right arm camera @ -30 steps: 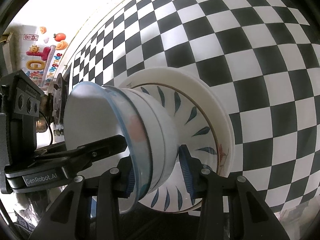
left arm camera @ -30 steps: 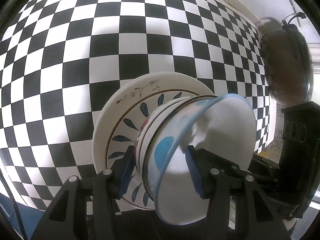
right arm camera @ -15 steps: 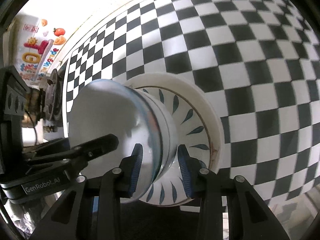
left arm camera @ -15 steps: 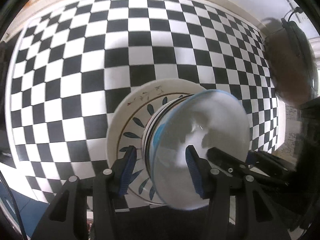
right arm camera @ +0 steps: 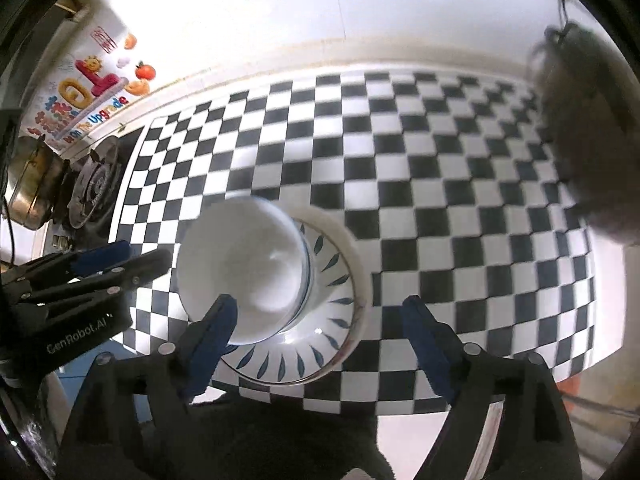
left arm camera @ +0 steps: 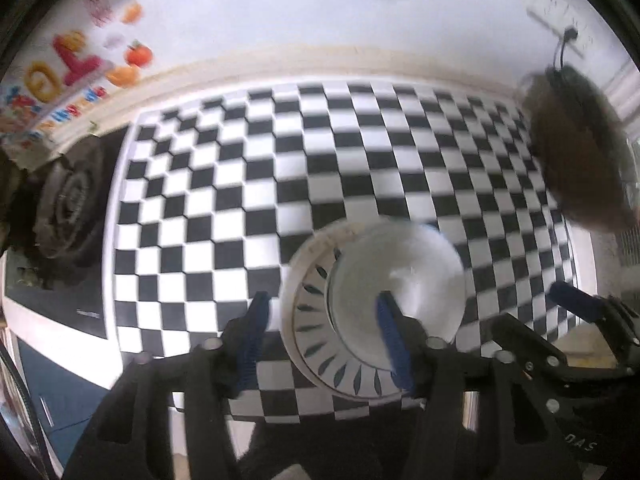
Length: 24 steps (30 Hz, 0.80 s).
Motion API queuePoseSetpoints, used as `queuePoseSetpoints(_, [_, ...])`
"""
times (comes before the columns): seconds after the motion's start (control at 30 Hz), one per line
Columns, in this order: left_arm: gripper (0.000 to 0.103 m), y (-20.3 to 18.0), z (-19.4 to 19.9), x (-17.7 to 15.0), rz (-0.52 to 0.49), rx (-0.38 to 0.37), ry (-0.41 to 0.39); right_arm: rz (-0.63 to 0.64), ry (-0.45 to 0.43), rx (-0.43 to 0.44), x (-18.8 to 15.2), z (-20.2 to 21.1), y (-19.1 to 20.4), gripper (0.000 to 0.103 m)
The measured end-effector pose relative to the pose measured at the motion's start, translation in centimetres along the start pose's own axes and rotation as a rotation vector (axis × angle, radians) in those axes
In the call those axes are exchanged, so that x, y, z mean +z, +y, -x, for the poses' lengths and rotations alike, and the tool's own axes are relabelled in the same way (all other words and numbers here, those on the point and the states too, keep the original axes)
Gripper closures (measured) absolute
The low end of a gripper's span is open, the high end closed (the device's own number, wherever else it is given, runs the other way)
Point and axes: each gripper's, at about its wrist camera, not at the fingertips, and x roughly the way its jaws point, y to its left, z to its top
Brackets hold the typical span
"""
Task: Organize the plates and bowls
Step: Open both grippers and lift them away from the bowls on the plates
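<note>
A stack of white bowls [left arm camera: 400, 276] with a blue-rimmed one on top sits on a leaf-pattern plate [left arm camera: 316, 344], which rests on a larger white plate [left arm camera: 296, 264], near the front edge of the checkered counter. The bowls [right arm camera: 240, 264] and the leaf-pattern plate [right arm camera: 316, 340] also show in the right wrist view. My left gripper [left arm camera: 326, 344] is open and empty, raised in front of the stack. My right gripper [right arm camera: 320, 340] is open wide and empty, also raised in front of the stack.
A gas burner [left arm camera: 68, 208] and a steel pot [right arm camera: 32, 184] stand at the far left. A dark brown round object [left arm camera: 576, 160] with a cable stands at the back right. The checkered cloth [right arm camera: 440, 200] covers the counter up to the back wall.
Both grippers opened, let go of the bowl stack, and pulled back and up from it. The stack now rests alone on the plates.
</note>
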Motion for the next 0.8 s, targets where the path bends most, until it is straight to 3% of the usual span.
queuePoseSetpoints(0.1, [0.009, -0.3, 2.5, -0.2, 0.014, 0.039, -0.1, 0.037, -0.068, -0.032, 0.1, 2.3, 0.2, 0.01])
queuePoseSetpoints(0.43, [0.008, -1.4, 8.1, -2.5, 0.056, 0.035, -0.251, 0.053, -0.202, -0.073, -0.9, 8.4, -0.4, 0.005])
queuePoseSetpoints(0.8, [0.008, -1.0, 15.8, -8.4, 0.039, 0.042, -0.386, 0.012, -0.387, -0.107, -6.3, 17.3, 0.6, 0.005])
